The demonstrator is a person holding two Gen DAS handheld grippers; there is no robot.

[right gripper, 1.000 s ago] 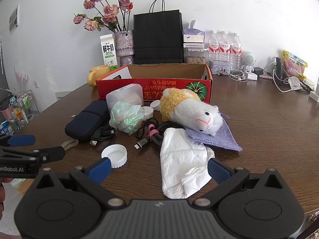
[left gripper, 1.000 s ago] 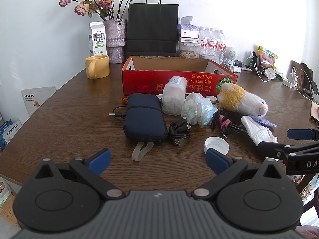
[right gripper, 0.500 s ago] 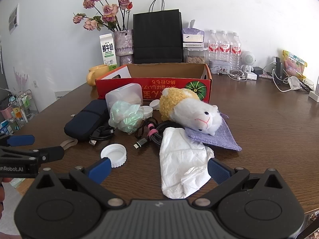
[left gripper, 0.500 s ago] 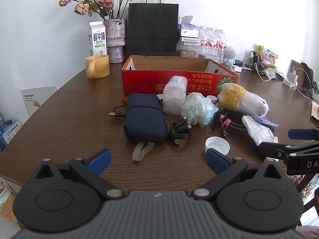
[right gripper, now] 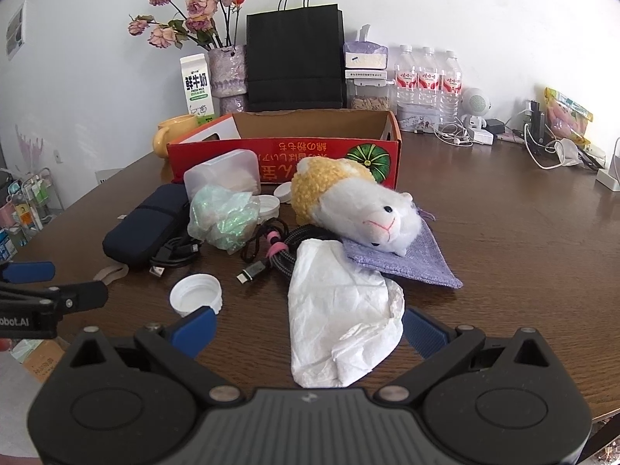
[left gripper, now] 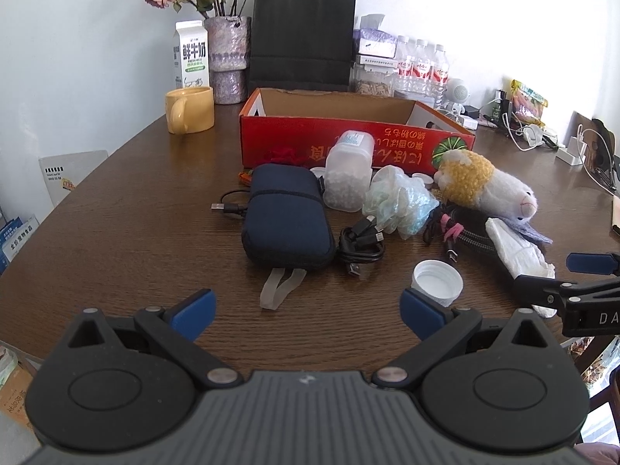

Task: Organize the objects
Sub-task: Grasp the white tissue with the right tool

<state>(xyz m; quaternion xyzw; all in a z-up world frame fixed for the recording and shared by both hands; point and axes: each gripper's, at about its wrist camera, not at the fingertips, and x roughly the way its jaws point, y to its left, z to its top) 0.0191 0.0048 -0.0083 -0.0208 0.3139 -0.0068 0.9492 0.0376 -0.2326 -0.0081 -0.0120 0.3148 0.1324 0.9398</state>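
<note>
- Left gripper [left gripper: 306, 306] hangs over the table's near edge, jaws spread wide and empty, facing the navy pouch [left gripper: 286, 219].
- Right gripper [right gripper: 308, 323], equally wide and empty, straddles the white paper wrapper [right gripper: 341, 321], likely the first pick.
- The loose things lie mid-table before the red box [right gripper: 286, 155], their probable home.

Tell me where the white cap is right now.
The white cap lies open side up on the table, just ahead of the left gripper's right finger, near the black cable and tissue.
</note>
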